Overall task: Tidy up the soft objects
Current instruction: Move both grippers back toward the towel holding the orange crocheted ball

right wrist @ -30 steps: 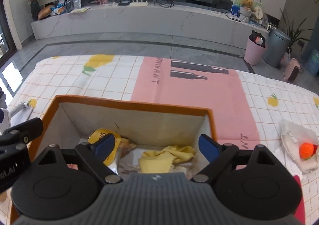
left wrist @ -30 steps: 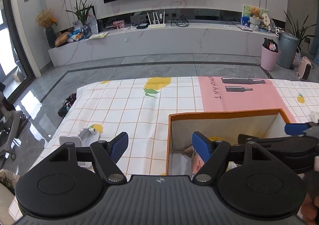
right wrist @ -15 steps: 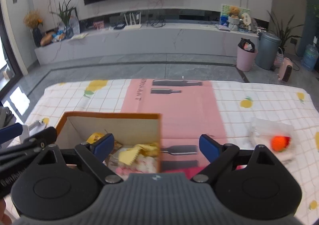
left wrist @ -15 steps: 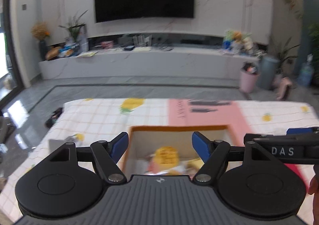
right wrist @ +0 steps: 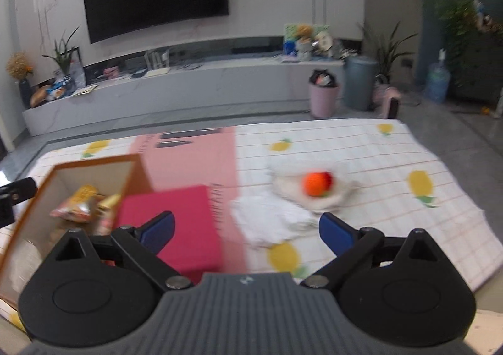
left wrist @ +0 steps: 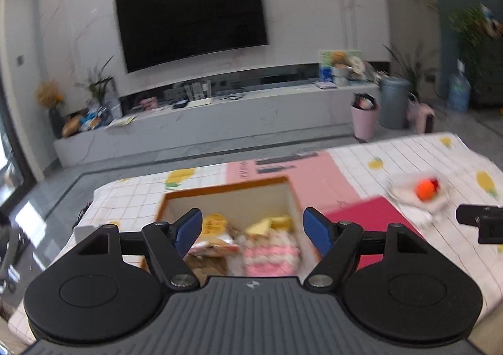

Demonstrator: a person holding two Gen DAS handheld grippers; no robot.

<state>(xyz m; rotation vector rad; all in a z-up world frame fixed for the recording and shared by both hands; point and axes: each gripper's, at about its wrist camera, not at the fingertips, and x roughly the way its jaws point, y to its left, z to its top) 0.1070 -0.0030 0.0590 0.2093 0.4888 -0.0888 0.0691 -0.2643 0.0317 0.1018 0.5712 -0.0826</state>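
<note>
An orange-rimmed box stands on the table and holds a yellow snack bag, a yellow cloth and a pink-and-white soft item. My left gripper is open and empty, raised above the box's near side. My right gripper is open and empty, above the table right of the box. A white cloth and a white bag with an orange ball lie ahead of it. A red cloth lies beside the box.
The table has a checked lemon-print cover with a pink mat in the middle. Its right edge drops to the floor. A TV console, a pink bin and a grey bin stand beyond.
Both grippers have risen and swung to the right. The box slid left in both views, and the white cloth and orange ball came into fuller view. Both stay open.
</note>
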